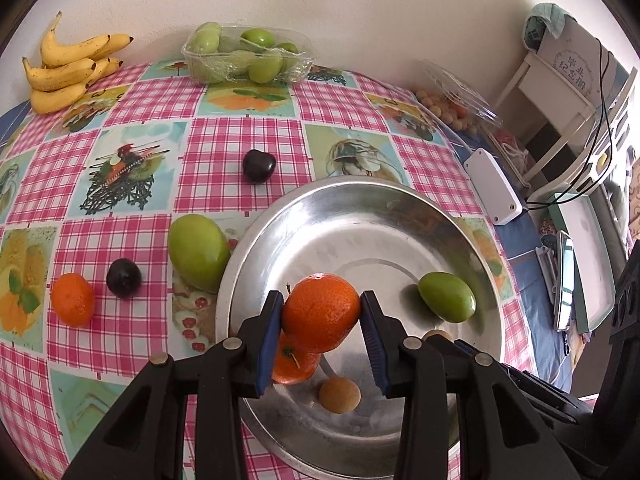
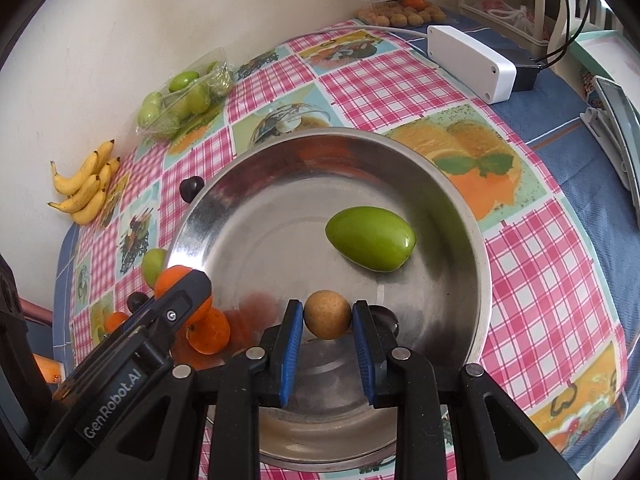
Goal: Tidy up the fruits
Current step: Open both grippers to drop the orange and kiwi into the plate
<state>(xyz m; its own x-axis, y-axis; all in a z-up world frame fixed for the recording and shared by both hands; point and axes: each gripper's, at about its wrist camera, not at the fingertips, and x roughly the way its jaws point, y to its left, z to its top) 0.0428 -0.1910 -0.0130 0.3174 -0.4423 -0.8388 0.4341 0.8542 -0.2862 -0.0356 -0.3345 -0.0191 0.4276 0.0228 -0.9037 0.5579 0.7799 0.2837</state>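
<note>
Clamping a tangerine (image 1: 321,312) in the left hand-held gripper (image 1: 322,334), hovering over the steel bowl (image 1: 280,216) for depositing. Pinching a longan (image 2: 327,314) in the right hand-held gripper (image 2: 327,338) above the same bowl, beside a green fruit (image 2: 371,239).

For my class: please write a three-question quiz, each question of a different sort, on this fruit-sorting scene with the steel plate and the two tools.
1. True or false: the left tool grips an orange mandarin above the steel plate.
2. Multiple choice: what is clamped in the right tool? A) a dark plum B) a small tan round fruit C) a banana
3. Fill in: besides the two held fruits, the fruits lying in the plate are a green fruit and a second ____.

Key: 1 true; 2 B; 3 mandarin.
</note>
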